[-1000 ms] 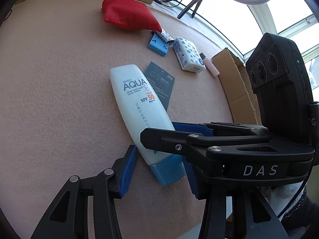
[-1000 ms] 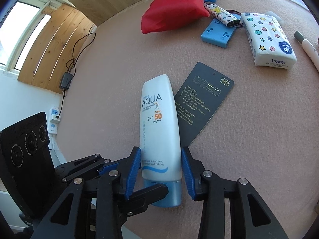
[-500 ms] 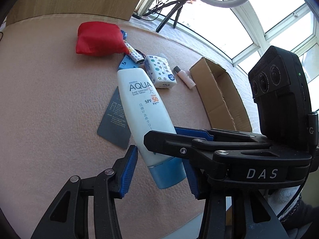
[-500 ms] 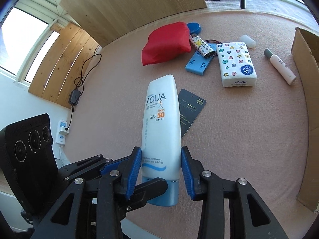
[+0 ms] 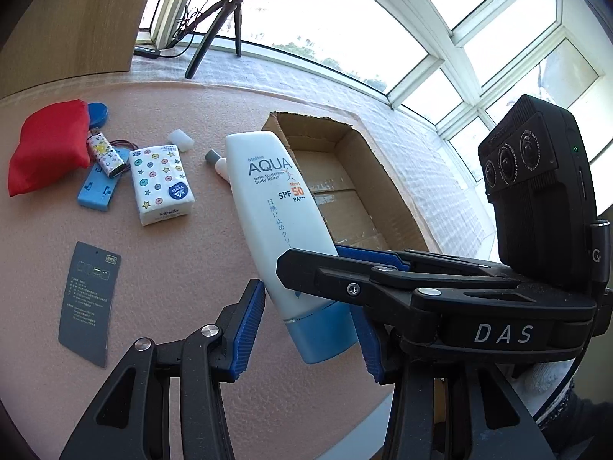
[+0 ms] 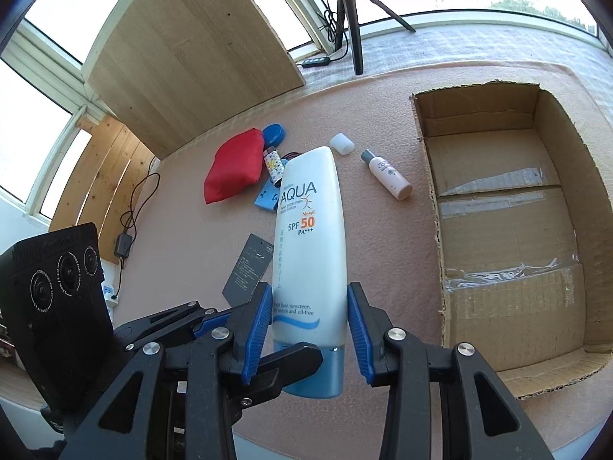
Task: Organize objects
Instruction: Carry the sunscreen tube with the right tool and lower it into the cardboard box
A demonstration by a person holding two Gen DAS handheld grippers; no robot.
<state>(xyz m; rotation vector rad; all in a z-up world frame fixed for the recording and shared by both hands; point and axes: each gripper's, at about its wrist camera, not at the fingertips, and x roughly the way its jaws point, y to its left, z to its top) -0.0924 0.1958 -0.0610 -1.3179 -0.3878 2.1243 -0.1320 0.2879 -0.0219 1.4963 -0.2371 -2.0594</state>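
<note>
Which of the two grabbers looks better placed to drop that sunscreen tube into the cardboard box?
Right. The right gripper is shut on the sunscreen tube, with the cardboard box open just beside it. The left gripper looks open, its pads astride the tube.

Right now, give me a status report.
Right gripper shut on sunscreen tube. Left gripper open around it. Cardboard box empty, path clear.

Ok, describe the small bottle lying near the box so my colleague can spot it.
Find the open cardboard box. On the pink table beside its left wall lies a small bottle: slim, white, grey-capped, flat on its side. The translucent cap nearby is stubbier and unlabelled.
</note>
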